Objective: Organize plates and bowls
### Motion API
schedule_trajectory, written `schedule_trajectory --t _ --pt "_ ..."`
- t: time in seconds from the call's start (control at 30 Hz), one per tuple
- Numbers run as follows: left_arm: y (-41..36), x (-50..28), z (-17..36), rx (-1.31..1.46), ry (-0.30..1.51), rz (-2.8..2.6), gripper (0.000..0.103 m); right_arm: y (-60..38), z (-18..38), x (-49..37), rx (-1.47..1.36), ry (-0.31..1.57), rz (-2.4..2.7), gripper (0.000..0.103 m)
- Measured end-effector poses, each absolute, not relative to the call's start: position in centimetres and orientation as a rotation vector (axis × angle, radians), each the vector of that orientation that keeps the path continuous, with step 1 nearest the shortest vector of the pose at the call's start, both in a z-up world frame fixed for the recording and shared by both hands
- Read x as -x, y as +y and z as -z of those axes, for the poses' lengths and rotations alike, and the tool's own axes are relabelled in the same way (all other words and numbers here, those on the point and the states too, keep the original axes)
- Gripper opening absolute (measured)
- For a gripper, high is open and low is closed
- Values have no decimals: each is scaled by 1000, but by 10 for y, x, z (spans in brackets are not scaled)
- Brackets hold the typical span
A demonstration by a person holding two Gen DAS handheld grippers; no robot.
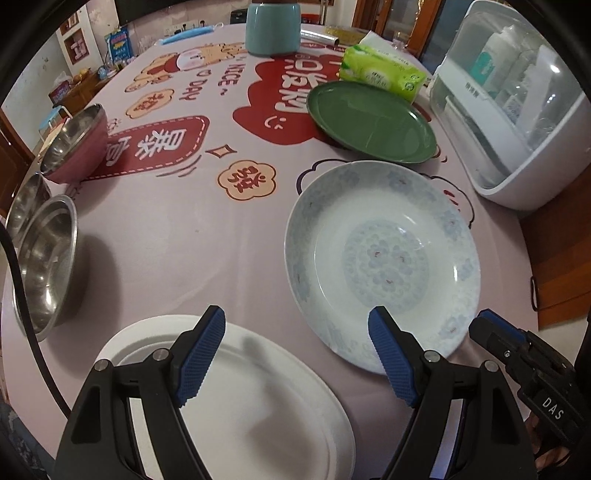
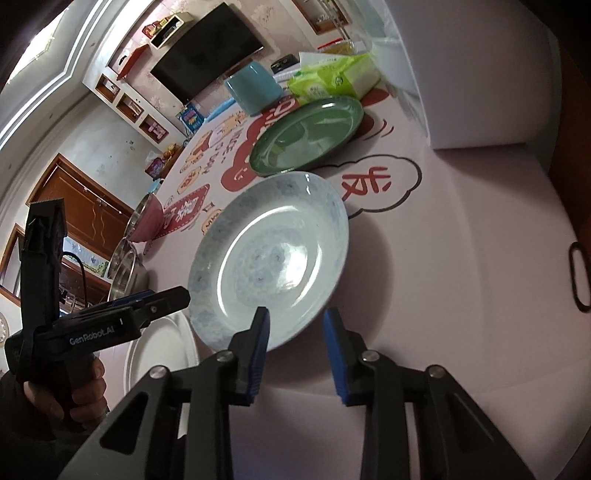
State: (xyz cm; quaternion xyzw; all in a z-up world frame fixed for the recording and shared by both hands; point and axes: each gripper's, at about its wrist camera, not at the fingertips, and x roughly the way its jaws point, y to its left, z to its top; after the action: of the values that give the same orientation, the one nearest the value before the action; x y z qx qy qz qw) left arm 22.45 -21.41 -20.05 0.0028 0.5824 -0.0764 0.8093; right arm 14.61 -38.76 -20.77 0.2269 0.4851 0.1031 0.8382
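Note:
A blue-patterned white plate (image 1: 384, 258) lies on the table, also in the right wrist view (image 2: 269, 258). A green plate (image 1: 369, 122) lies behind it (image 2: 306, 136). A plain white plate (image 1: 258, 398) lies at the near edge (image 2: 162, 350). At the left stand a pink-sided steel bowl (image 1: 74, 144) and two steel bowls (image 1: 44, 258). My left gripper (image 1: 295, 354) is open above the white plate's right part. My right gripper (image 2: 295, 350) is open, its jaws either side of the patterned plate's near rim; it shows at the right in the left wrist view (image 1: 517, 354).
A white dish cabinet (image 1: 517, 110) stands at the right. A teal canister (image 1: 273, 26), a green tissue pack (image 1: 380, 70) and a foil roll (image 1: 321, 37) sit at the back. The pink printed tablecloth (image 1: 184, 240) covers the table.

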Motion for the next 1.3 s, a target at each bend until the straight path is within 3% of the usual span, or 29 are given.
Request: schedule_trajectory --t 0.23,0.47,0.9,1.3 --pt "-217 -235 211 -17 1245 150 71 -391 216 -153 -472 1026 -217 23" --pt "-222 -245 219 -36 1258 146 50 -395 221 -156 -473 1027 -217 18" --pt "-231 -254 231 -49 1293 160 25 -399 226 -159 -490 1018 -239 18" --pt "-233 -254 233 -81 1286 192 25 -395 223 -161 -439 1030 -248 18"
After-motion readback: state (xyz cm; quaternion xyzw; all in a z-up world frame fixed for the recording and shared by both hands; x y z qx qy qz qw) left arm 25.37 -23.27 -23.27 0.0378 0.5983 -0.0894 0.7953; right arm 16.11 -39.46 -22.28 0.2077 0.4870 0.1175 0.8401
